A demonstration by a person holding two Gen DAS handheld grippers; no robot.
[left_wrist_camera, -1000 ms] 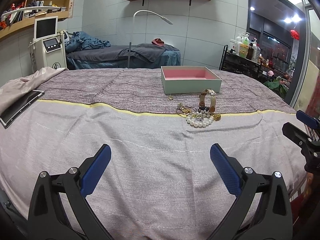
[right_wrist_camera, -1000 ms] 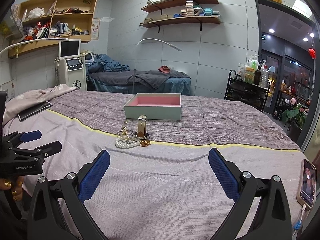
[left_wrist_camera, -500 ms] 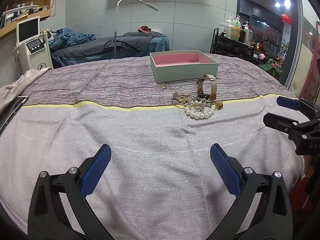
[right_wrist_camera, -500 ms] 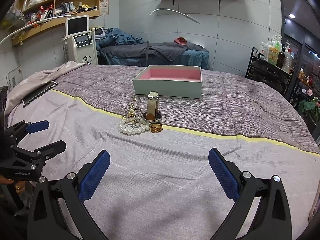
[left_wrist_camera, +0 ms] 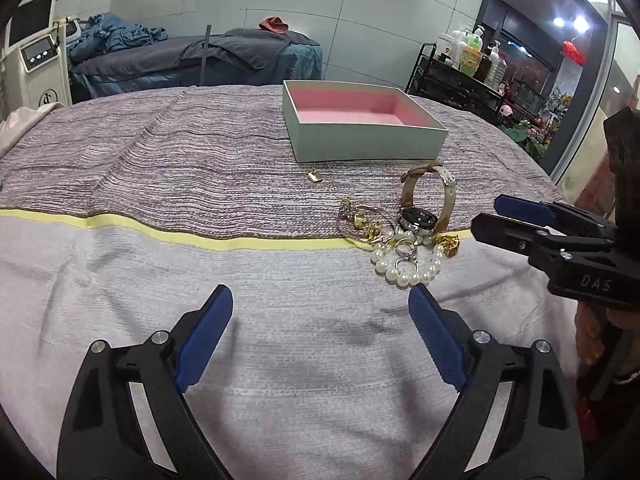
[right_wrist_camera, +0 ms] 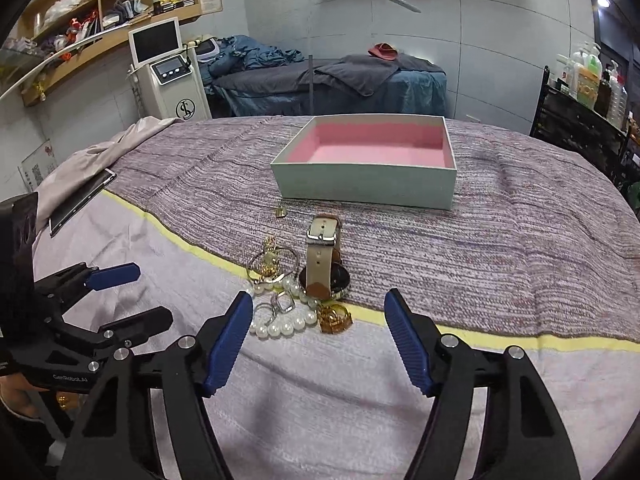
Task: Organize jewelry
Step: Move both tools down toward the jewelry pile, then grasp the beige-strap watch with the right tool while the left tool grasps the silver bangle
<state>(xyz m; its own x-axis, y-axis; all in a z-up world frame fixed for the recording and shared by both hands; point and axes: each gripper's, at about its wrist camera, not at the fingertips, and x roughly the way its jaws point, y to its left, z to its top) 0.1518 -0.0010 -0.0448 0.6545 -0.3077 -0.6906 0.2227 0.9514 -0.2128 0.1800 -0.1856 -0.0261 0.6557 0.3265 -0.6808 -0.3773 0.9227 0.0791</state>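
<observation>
A pile of jewelry lies on the bed by the yellow stripe: a pearl bracelet (left_wrist_camera: 406, 266) (right_wrist_camera: 280, 320), a watch with a beige strap (left_wrist_camera: 426, 204) (right_wrist_camera: 324, 260), gold rings and bangles (right_wrist_camera: 270, 262), a gold chunky piece (right_wrist_camera: 334, 318) and a small gold pendant (left_wrist_camera: 315, 176) (right_wrist_camera: 281, 211). An open box with pink lining (left_wrist_camera: 360, 120) (right_wrist_camera: 368, 160) stands behind the pile. My right gripper (right_wrist_camera: 318, 332) is open, just short of the pearls. My left gripper (left_wrist_camera: 320, 320) is open and empty, to the left of the pile.
The bed has a purple-grey throw (left_wrist_camera: 160, 168) at the back and a lilac sheet (left_wrist_camera: 280, 360) in front. A tablet (right_wrist_camera: 80, 200) lies at the left edge. A massage bed, a machine and a bottle rack stand behind.
Both grippers have moved forward and closer to the jewelry pile. Both stay open and empty. The jewelry has not moved.
</observation>
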